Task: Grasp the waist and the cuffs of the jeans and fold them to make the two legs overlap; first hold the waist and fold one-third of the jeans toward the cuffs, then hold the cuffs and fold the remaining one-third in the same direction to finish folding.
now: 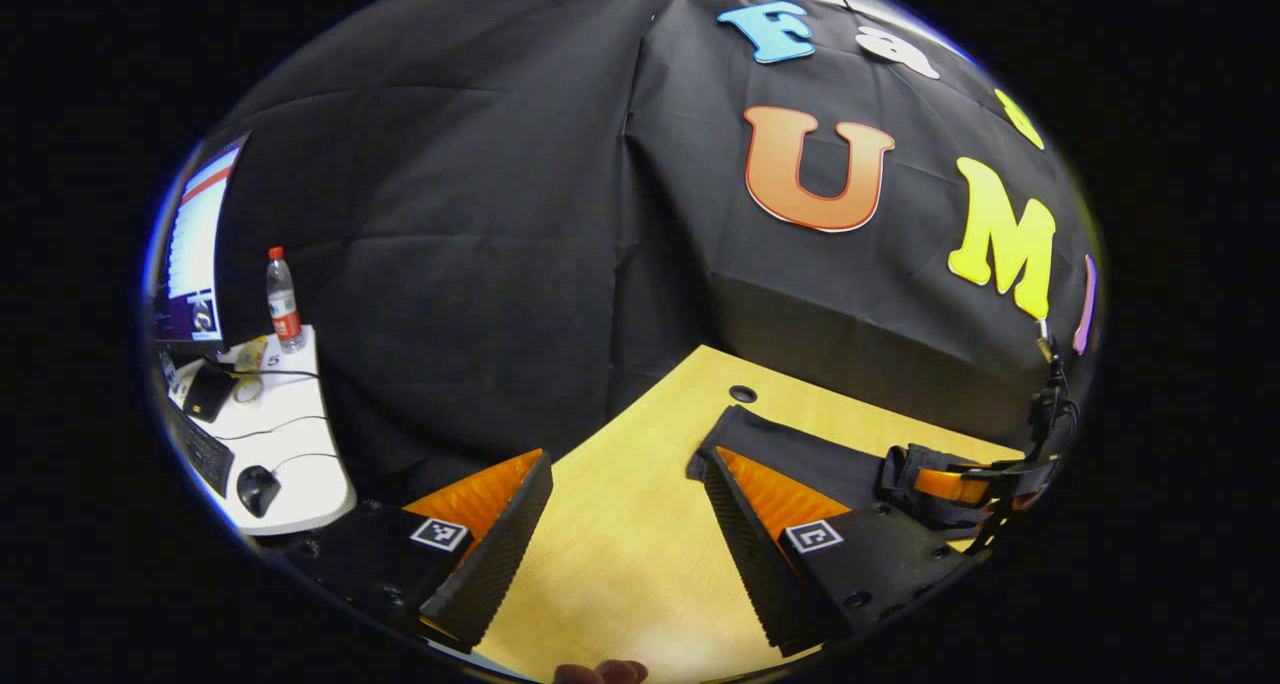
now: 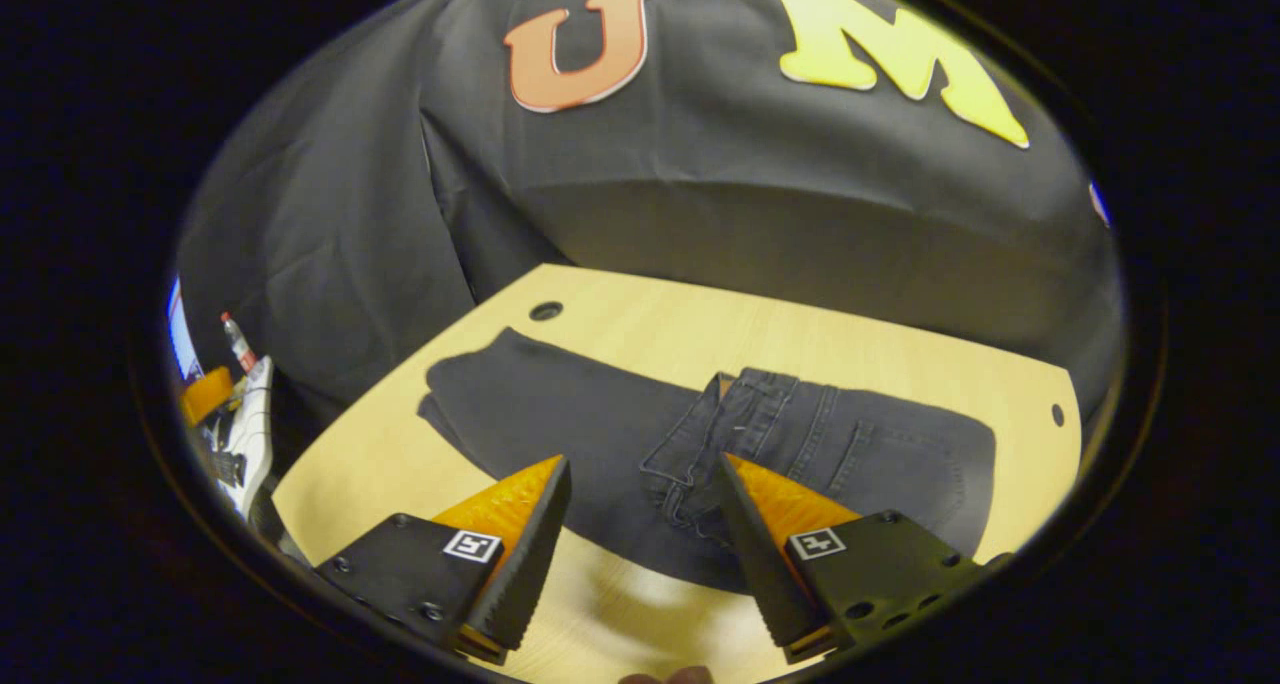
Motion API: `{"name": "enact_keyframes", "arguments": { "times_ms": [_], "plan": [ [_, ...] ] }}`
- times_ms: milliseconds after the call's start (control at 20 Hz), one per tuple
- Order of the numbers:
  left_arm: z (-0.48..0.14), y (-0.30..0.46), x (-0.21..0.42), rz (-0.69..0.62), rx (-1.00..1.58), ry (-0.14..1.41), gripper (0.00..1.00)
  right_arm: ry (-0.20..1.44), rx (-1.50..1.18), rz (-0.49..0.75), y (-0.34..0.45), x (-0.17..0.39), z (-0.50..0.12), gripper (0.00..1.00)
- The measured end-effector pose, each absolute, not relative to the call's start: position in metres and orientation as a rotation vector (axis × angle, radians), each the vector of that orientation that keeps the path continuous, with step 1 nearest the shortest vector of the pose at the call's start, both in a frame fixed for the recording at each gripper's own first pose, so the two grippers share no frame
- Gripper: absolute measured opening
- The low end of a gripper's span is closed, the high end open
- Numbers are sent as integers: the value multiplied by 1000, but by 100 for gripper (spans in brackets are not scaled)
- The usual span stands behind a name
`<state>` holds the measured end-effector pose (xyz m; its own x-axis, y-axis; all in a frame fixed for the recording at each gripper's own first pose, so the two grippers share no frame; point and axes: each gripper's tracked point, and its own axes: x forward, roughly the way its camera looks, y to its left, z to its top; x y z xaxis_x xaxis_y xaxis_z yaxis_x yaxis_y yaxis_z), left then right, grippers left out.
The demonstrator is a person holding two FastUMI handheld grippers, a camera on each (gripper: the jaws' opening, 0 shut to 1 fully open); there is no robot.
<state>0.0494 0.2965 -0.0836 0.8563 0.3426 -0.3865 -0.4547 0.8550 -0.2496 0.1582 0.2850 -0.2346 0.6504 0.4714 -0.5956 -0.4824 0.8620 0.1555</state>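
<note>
Dark denim is showing in the left gripper view as one pair of jeans (image 1: 800, 454) lying flat on the wooden table (image 1: 620, 524), its cuff end reaching toward one round hole (image 1: 743, 394). The left gripper (image 1: 625, 524) is hovering over bare wood, jaws spread wide and holding nothing. The right gripper (image 1: 960, 489) is hanging over the jeans farther right. One bottle (image 1: 283, 299) and one mouse (image 1: 258, 489) are sitting on a white side desk (image 1: 300, 464).

In the right gripper view, the jeans (image 2: 600, 424) are stretching across the table (image 2: 700, 329), waist to the right, between two holes. The right gripper (image 2: 645, 544) is hovering above the waistband, jaws wide apart, gripping nothing.
</note>
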Motion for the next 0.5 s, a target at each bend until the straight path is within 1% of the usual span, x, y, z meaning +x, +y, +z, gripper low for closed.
{"name": "enact_keyframes", "arguments": {
  "times_ms": [50,100,150,250,300,350,450,500],
  "plan": [
    [-88,291,58,405,-397,341,99,651,-14,549,277,151,-218,89],
    [-93,286,67,386,-463,337,99,643,-16,552,267,143,-205,94],
    [-99,281,77,364,-534,333,99,645,-4,548,255,133,-196,95],
    [-108,271,98,309,-680,321,99,645,29,527,232,117,-177,96],
    [-116,265,108,281,-753,331,99,640,33,509,216,112,-169,92],
    [-123,255,118,255,-824,349,98,640,35,489,202,107,-164,96],
    [-141,244,128,213,-946,385,99,644,45,438,173,102,-155,96],
    [-147,241,135,200,-1003,403,99,643,57,415,158,102,-148,93]
  ]
}}
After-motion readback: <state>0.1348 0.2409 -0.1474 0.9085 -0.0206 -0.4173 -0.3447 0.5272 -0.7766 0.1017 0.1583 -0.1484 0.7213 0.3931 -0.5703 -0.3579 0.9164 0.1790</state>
